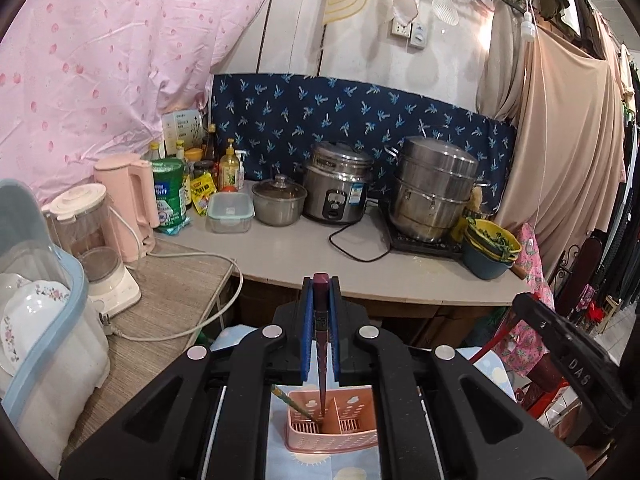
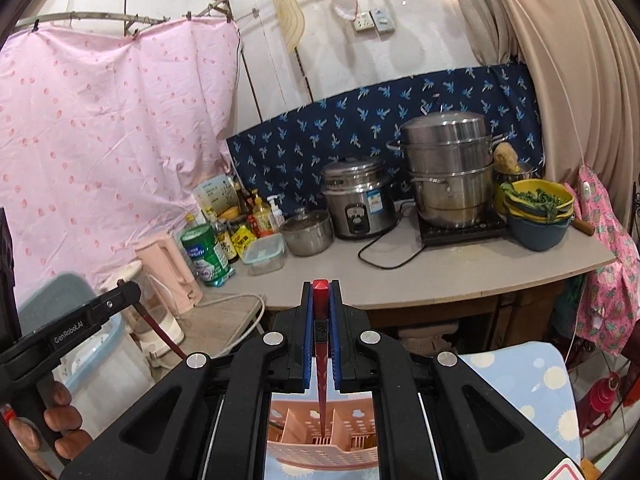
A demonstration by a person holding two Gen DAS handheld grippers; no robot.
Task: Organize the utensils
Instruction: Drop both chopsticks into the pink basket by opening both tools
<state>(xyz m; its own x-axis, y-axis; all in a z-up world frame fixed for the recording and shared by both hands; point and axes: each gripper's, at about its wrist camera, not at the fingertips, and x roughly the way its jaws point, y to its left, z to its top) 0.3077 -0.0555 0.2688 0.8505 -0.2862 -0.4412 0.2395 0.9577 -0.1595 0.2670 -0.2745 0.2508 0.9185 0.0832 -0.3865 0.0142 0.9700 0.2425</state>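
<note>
My left gripper is shut on a dark maroon chopstick that points down into the left compartment of a pink slotted utensil basket. A green-patterned chopstick leans in that same compartment. My right gripper is shut on a red chopstick whose tip hangs over the middle of the same basket. The left gripper also shows in the right wrist view, with its chopstick below it. The right gripper's body shows at the right of the left wrist view.
The basket stands on a light blue cloth. A grey counter behind holds a rice cooker, a steamer pot, bottles, a pink kettle and a blender. A dish box stands at the left.
</note>
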